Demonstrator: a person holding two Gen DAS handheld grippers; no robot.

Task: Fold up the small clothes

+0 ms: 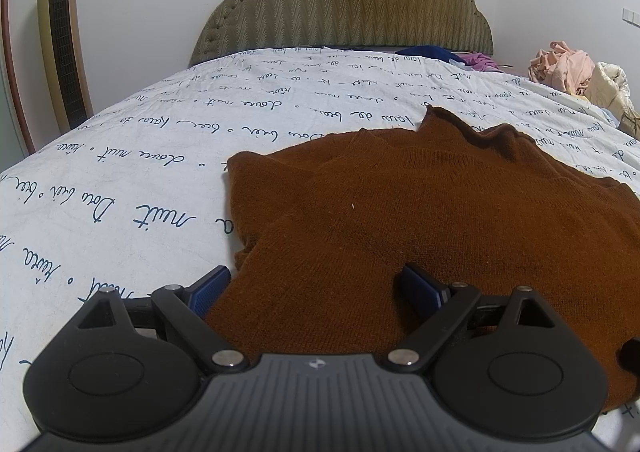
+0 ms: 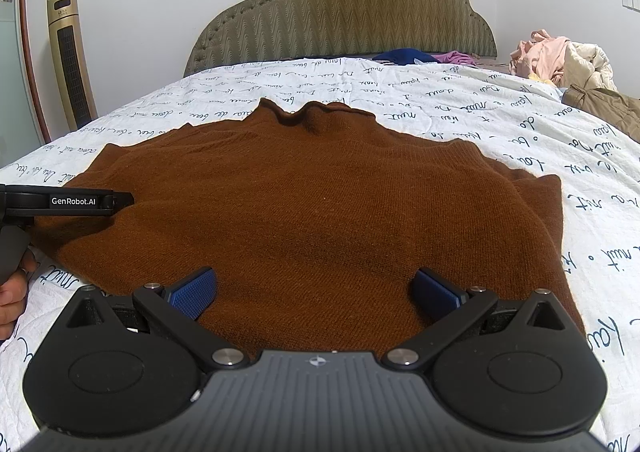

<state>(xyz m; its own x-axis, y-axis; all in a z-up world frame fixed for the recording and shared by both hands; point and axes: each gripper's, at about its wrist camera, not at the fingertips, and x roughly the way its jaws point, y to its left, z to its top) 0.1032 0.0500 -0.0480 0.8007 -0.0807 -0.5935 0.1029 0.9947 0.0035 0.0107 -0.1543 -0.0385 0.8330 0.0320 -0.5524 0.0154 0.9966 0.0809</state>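
A rust-brown knitted sweater (image 1: 420, 220) lies flat on the bed, collar toward the headboard; it also shows in the right wrist view (image 2: 320, 196). Its left sleeve is folded across the body. My left gripper (image 1: 316, 288) is open, low over the sweater's near left edge, with cloth between the blue pads (image 1: 420, 290). My right gripper (image 2: 314, 290) is open over the sweater's near hem, blue pads (image 2: 192, 292) wide apart. The left gripper's body (image 2: 72, 200) shows at the left of the right wrist view, above the sweater's left side.
The bed has a white cover (image 1: 120, 180) with blue script. An olive headboard (image 2: 344, 8) stands at the back. A gold tower fan (image 1: 62, 40) stands at the left wall. A pile of pink and cream clothes (image 2: 560, 56) lies at the far right, with blue and purple garments (image 2: 404, 55) by the headboard.
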